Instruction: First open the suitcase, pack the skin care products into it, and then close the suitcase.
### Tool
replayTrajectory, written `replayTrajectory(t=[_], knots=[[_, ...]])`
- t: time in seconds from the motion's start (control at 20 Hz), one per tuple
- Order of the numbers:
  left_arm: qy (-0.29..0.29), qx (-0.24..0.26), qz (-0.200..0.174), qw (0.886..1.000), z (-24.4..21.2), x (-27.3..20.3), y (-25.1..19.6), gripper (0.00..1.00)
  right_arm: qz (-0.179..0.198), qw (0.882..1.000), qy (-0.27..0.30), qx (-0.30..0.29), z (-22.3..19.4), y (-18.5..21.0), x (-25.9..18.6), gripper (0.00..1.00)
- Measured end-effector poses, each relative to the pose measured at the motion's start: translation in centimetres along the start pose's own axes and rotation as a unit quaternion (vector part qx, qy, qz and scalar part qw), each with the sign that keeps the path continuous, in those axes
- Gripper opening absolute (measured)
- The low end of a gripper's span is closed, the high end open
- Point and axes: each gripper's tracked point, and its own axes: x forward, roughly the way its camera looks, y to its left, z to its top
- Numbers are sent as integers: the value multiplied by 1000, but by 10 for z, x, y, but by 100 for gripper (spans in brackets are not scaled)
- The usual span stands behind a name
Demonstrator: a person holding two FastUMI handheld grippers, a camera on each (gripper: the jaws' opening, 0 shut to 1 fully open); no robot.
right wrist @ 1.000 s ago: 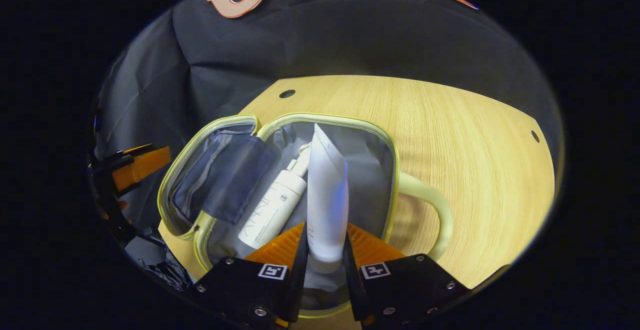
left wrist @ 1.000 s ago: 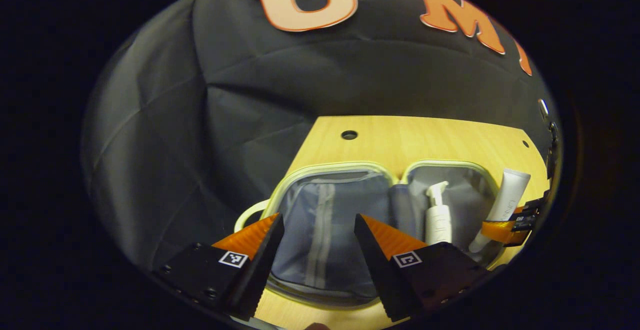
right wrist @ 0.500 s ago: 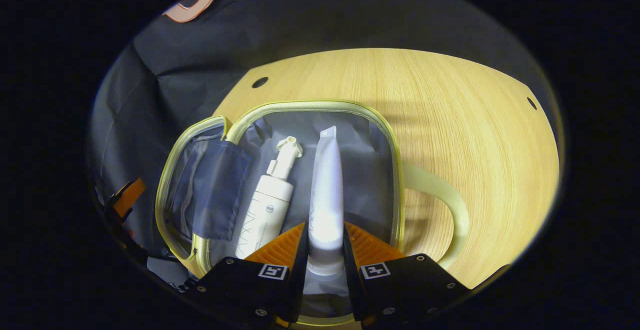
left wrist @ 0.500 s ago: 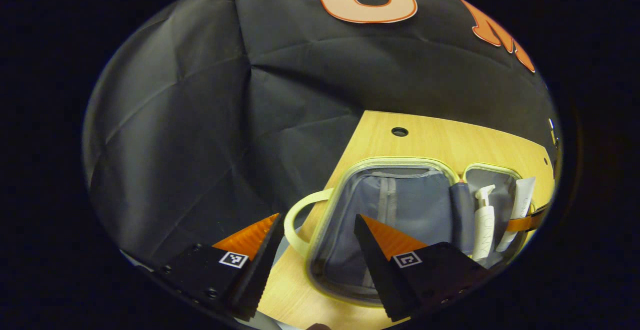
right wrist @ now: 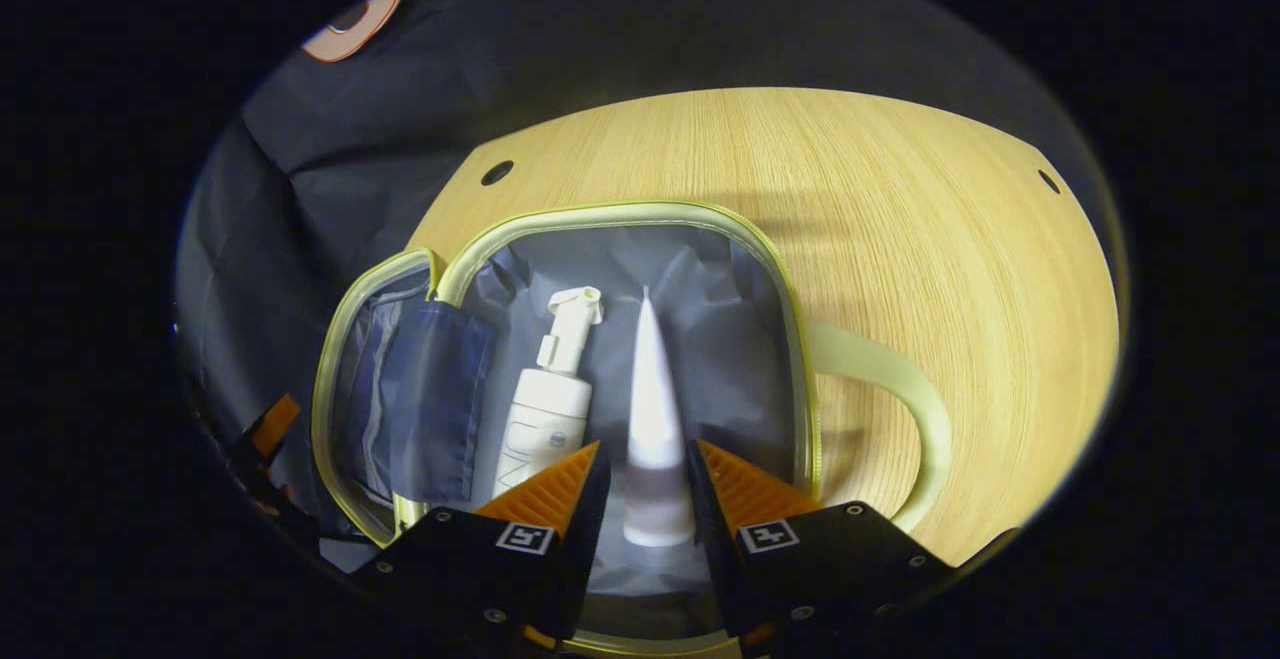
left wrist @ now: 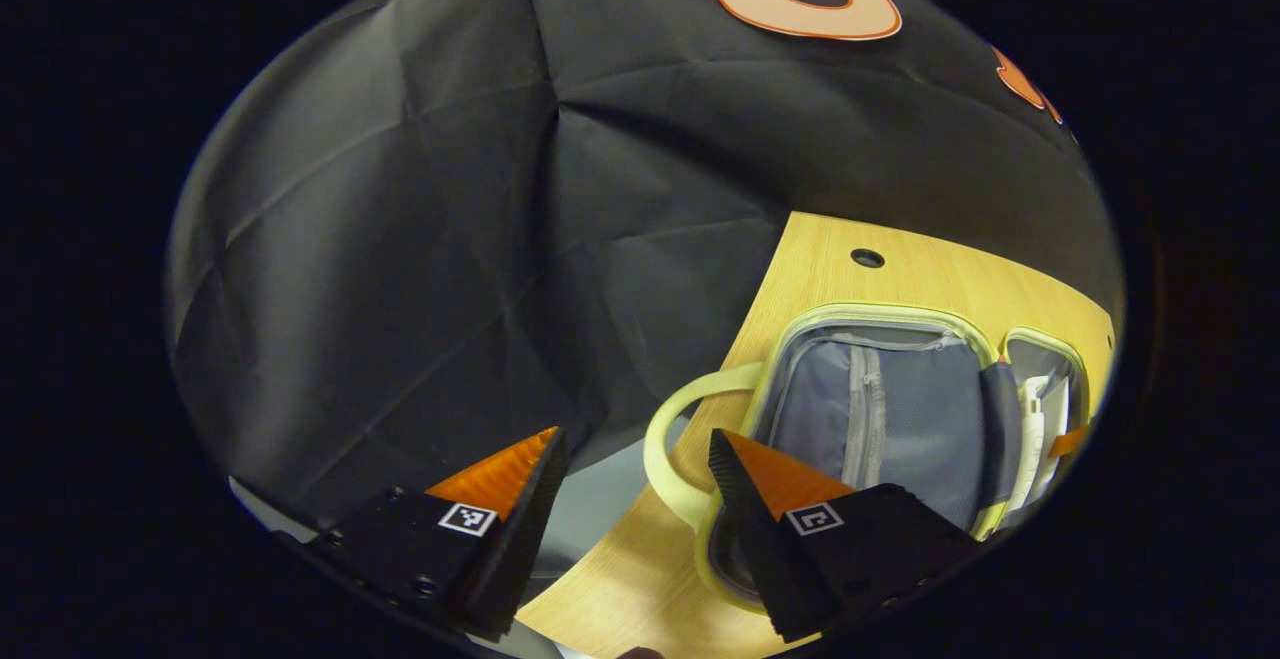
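In the open suitcase [right wrist: 640, 229] on the wooden table [right wrist: 930, 219]: white tube [right wrist: 652, 409] lies beside the pump bottle [right wrist: 548, 404] on the grey lining | right gripper [right wrist: 642, 459]: fingers slightly parted either side of the tube's cap end; contact unclear | left gripper [left wrist: 632, 449]: spread wide, empty, above the suitcase's handle [left wrist: 668, 439]

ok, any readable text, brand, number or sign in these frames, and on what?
Pump bottle: grey print on its body, partly hidden by a finger of the right tool; too blurred to read.
Tube: no print visible.
Left tool and right tool: a black-and-white square marker on each finger; a pattern, no letters.
Suitcase: none.
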Motion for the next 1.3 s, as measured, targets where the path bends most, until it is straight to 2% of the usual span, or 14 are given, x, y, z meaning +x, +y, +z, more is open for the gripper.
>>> replayTrajectory(t=[0.05, 0.1, 0.2, 0.3, 0.4, 0.5, 0.65, 0.8, 0.95, 1.05, 1.15, 1.2, 1.25, 1.3], knots=[[-1, -4, -4, 1000, -1, 4, 0, 89, 3, 1000, -7, 0, 1, 1, -3, 52], [2, -5, -5, 1000, -2, 8, 2, 89, 6, 1000, -16, -1, 5, 1, -8, 62], [-1, -14, -4, 1000, -3, 16, 4, 89, 7, 999, -35, -6, 12, -2, -22, 71], [4, -27, -18, 999, -7, 21, 2, 89, 9, 999, -48, -5, 16, -5, -32, 78], [15, -32, -18, 999, -12, 29, 7, 89, 6, 998, -62, 0, 20, -11, -45, 83], [17, -58, -28, 998, -12, 36, 3, 89, 3, 997, -74, 4, 23, -17, -56, 85], [39, -89, -54, 994, -17, 42, 5, 89, -5, 996, -87, 6, 26, -30, -74, 88], [56, -107, -82, 989, -20, 63, -6, 89, 5, 993, -116, 12, 37, -35, -96, 90], [94, -132, -112, 980, -31, 77, -14, 73, 8, 988, -156, 18, 52, -40, -118, 91], [107, -154, -140, 972, -32, 83, -18, 74, 0, 983, -181, 12, 61, -47, -134, 91], [138, -164, -150, 965, -45, 85, -27, 23, -4, 979, -204, 0, 67, -51, -149, 92], [132, -160, -147, 967, -45, 77, -26, 22, -5, 977, -212, -6, 69, -51, -155, 92], [116, -171, -154, 966, -30, 64, -23, 28, -10, 976, -219, -10, 70, -54, -161, 92], [107, -166, -167, 966, -25, 73, -32, 14, -12, 974, -226, -15, 70, -56, -166, 92]])
